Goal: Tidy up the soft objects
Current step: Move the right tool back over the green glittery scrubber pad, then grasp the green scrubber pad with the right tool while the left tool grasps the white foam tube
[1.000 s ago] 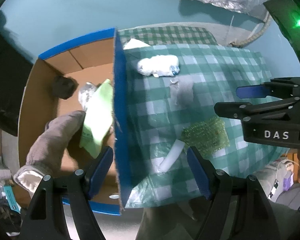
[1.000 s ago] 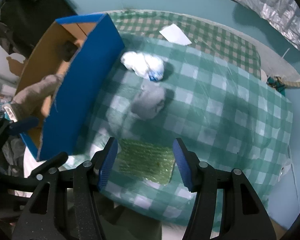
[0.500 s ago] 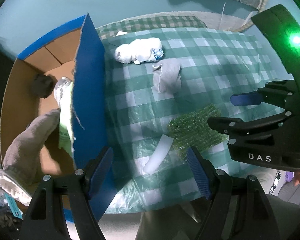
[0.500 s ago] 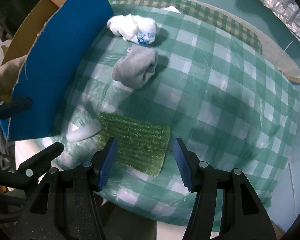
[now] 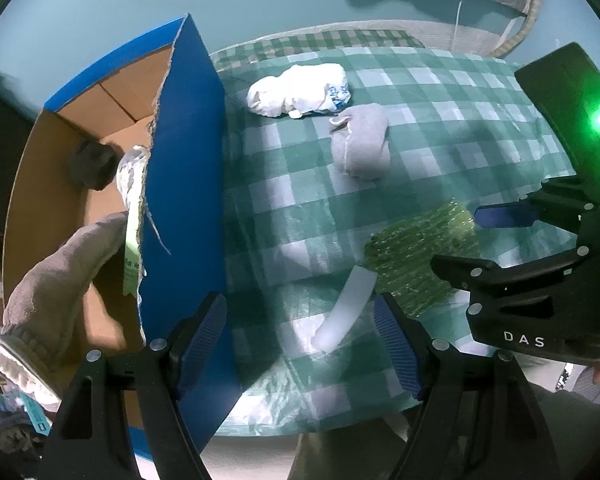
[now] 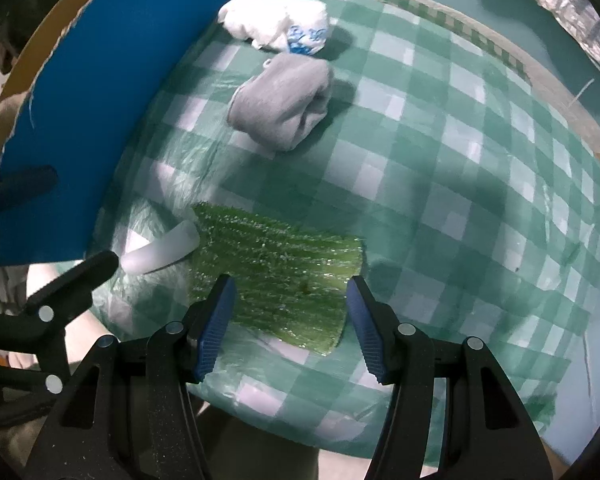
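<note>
Green scrubber (image 6: 278,276) flat; grey sock (image 6: 282,102) (bunched) beyond.

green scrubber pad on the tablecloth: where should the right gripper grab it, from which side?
Likely straight down with the right gripper onto the green scrubber pad's near edge. It lies flat on the tablecloth, so pinch up a fold there. The jaws already straddle that edge, clear of the white piece.

The blue box wall (image 5: 184,184) is hiding most of a light green item (image 5: 134,236) and part of a crumpled silvery item (image 5: 130,168) inside. A dark lump (image 5: 92,164) in the box is too dim to identify. The right gripper (image 5: 540,280) is covering the green scrubber's (image 5: 416,256) corner.
</note>
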